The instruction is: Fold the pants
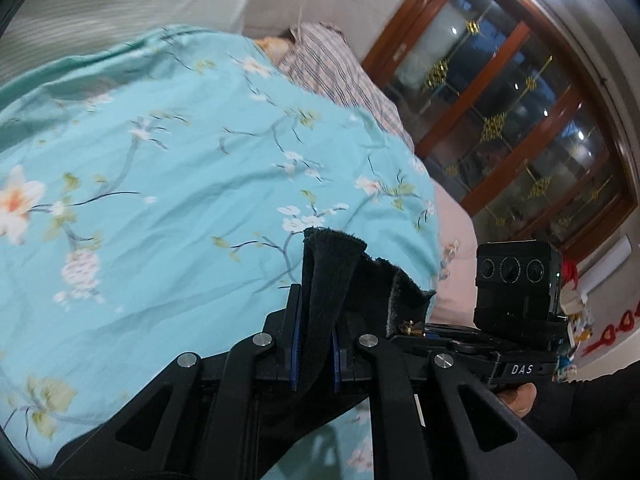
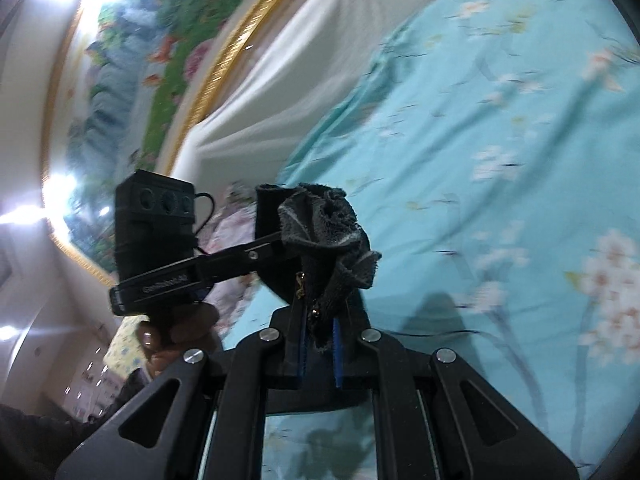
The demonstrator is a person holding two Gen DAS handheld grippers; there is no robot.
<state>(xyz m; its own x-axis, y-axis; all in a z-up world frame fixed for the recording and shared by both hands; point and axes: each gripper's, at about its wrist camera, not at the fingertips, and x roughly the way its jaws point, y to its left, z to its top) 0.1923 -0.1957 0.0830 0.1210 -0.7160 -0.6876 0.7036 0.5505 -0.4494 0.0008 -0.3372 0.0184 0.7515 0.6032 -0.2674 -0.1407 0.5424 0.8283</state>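
In the left wrist view, the left hand-held gripper (image 1: 314,344) sat low in the frame, clamped on a fold of the black pants (image 1: 328,276), which rose between its blue pads toward mid-frame. Behind lay the bed's turquoise floral quilt (image 1: 160,160). In the right wrist view, the right hand-held gripper (image 2: 318,344) was likewise pinched on a bunched edge of the pants (image 2: 324,232) (a zipper showed there), the cloth crumpled just above its fingers, lower centre.
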